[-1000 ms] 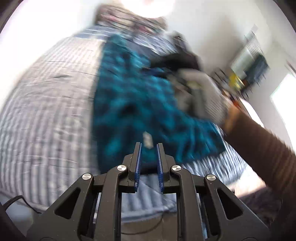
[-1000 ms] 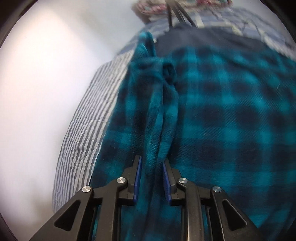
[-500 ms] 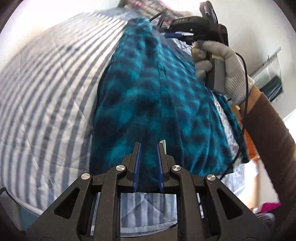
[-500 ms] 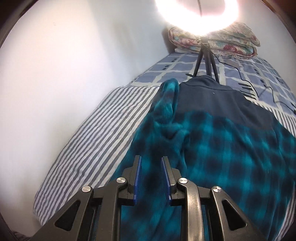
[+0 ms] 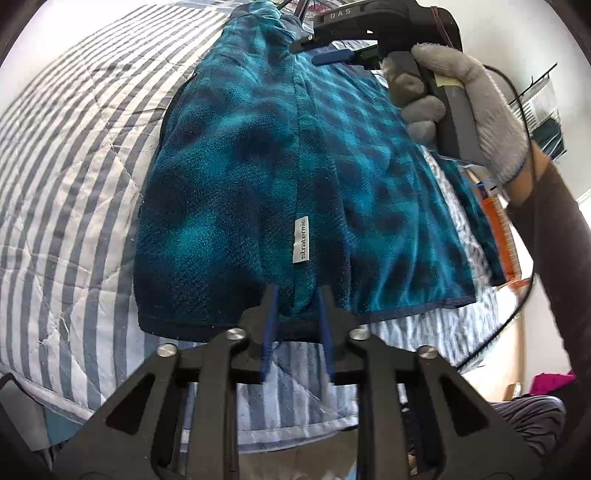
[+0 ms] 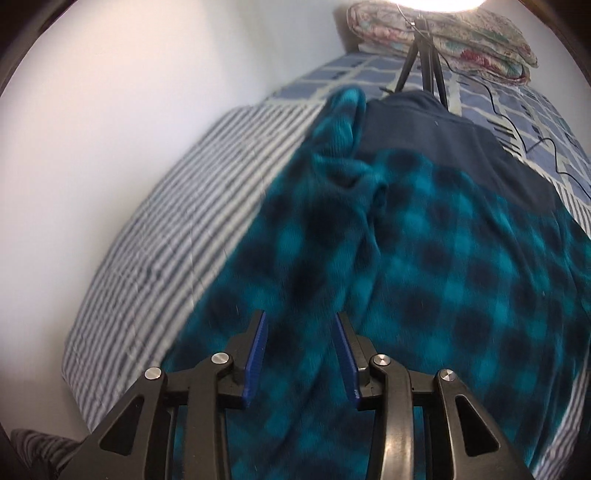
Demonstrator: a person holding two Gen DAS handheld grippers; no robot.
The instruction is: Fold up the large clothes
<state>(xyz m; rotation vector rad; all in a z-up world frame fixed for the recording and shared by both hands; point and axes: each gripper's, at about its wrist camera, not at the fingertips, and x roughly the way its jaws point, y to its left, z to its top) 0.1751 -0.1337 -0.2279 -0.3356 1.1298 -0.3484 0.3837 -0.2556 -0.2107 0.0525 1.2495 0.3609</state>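
Observation:
A teal and dark-blue plaid fleece garment (image 5: 240, 177) lies spread on the striped bedcover (image 5: 66, 192), with a white label (image 5: 300, 240) on its centre seam. My left gripper (image 5: 297, 295) is at the bottom hem. Its jaws are opening, and the hem lies between them without being pinched. A grey-gloved hand (image 5: 469, 96) holds my right gripper (image 5: 310, 51) over the far end of the garment. In the right wrist view, the right gripper (image 6: 300, 321) hovers over the fleece (image 6: 424, 277) near a bunched sleeve (image 6: 343, 147). Its jaws are opening, with no fabric gripped.
A tripod (image 6: 421, 48) and a floral folded quilt (image 6: 461, 33) stand at the head of the bed on a blue checked cover (image 6: 369, 66). A black cable (image 6: 517, 133) runs across it. A white wall borders the bed's left side. An orange object (image 5: 498, 229) lies beyond the right edge.
The left gripper sank closer to the hem and its jaws widened. The right gripper let go of the fold of fleece it pinched a second ago, and its jaws spread apart.

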